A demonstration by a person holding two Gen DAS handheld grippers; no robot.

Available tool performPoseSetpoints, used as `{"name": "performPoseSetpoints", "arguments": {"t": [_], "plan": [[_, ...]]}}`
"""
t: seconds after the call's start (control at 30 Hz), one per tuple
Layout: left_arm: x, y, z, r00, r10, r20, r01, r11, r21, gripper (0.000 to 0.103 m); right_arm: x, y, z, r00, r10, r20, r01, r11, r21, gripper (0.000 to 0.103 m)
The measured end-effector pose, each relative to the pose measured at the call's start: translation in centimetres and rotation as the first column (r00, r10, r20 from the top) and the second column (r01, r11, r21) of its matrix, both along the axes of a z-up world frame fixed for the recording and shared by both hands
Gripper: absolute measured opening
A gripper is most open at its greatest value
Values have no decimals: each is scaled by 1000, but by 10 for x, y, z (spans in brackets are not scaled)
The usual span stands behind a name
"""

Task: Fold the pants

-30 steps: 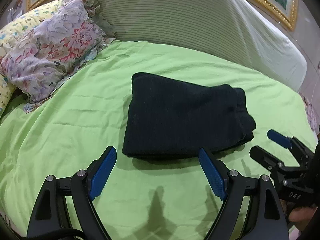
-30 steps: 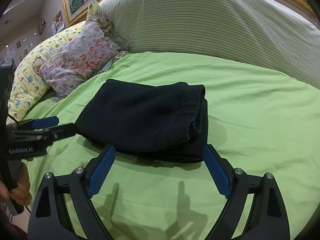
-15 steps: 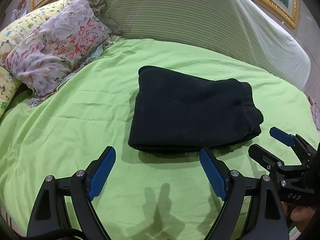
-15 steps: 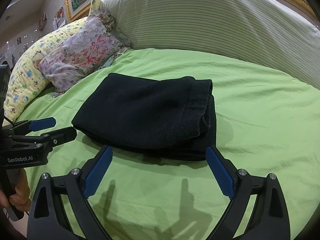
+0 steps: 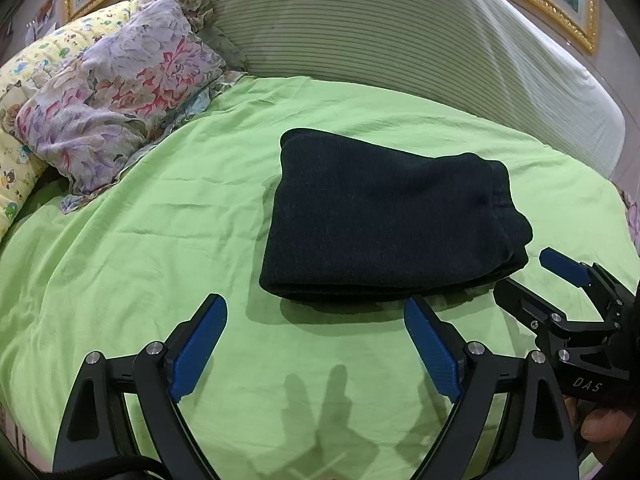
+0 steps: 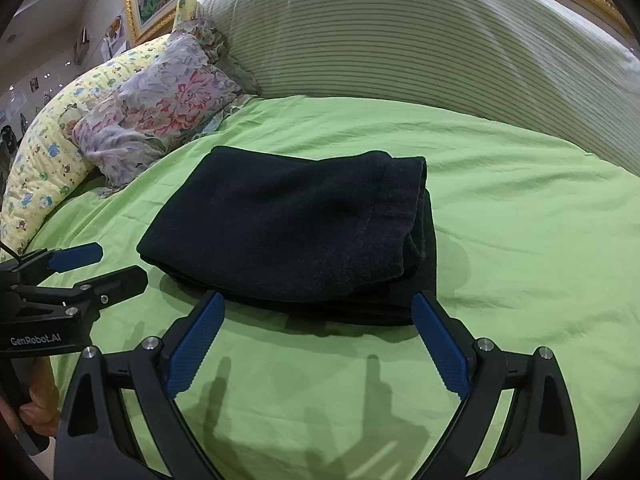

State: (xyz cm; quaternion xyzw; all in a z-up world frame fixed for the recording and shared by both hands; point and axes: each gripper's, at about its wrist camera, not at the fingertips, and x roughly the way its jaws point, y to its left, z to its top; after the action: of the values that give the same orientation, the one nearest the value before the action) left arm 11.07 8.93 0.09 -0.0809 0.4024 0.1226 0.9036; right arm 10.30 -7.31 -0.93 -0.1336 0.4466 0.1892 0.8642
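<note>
The dark navy pants [image 5: 384, 220] lie folded into a thick rectangle on the green bedsheet [image 5: 160, 248]; they also show in the right wrist view [image 6: 296, 232]. My left gripper [image 5: 316, 320] is open and empty, just short of the pants' near edge. My right gripper [image 6: 318, 312] is open and empty, its fingertips at the near edge of the fold. The right gripper shows in the left wrist view [image 5: 536, 276] beside the pants' right end. The left gripper shows in the right wrist view [image 6: 104, 268] beside the left end.
A floral pillow [image 5: 116, 92] and a yellow patterned pillow [image 6: 44, 160] lie at the back left. A striped padded headboard [image 5: 400, 28] rises behind the bed. Gold picture frames [image 5: 560, 4] hang above it. Green sheet spreads around the pants.
Both grippers have drawn back slightly from the folded pants and stayed open. The pants have not moved.
</note>
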Motion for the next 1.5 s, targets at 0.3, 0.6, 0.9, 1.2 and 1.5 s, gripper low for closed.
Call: {"name": "performPoseSetpoints", "arguments": {"t": [0.3, 0.6, 0.9, 1.2, 1.5], "plan": [[1, -2, 3, 1000, -1, 10, 1, 1000, 9, 93, 1, -1, 2, 1000, -2, 5, 2, 1000, 2, 95], [1, -2, 4, 1000, 6, 12, -6, 1000, 7, 94, 6, -1, 3, 1000, 2, 6, -2, 1000, 4, 95], [2, 1, 5, 1000, 8, 15, -8, 1000, 5, 94, 4, 1, 4, 1000, 4, 10, -4, 1000, 4, 95], [3, 3, 5, 1000, 11, 13, -11, 1000, 0, 94, 3, 3, 5, 1000, 3, 10, -3, 1000, -1, 95], [5, 4, 5, 1000, 13, 16, -12, 1000, -1, 95, 4, 3, 4, 1000, 6, 11, -6, 1000, -1, 95]]}}
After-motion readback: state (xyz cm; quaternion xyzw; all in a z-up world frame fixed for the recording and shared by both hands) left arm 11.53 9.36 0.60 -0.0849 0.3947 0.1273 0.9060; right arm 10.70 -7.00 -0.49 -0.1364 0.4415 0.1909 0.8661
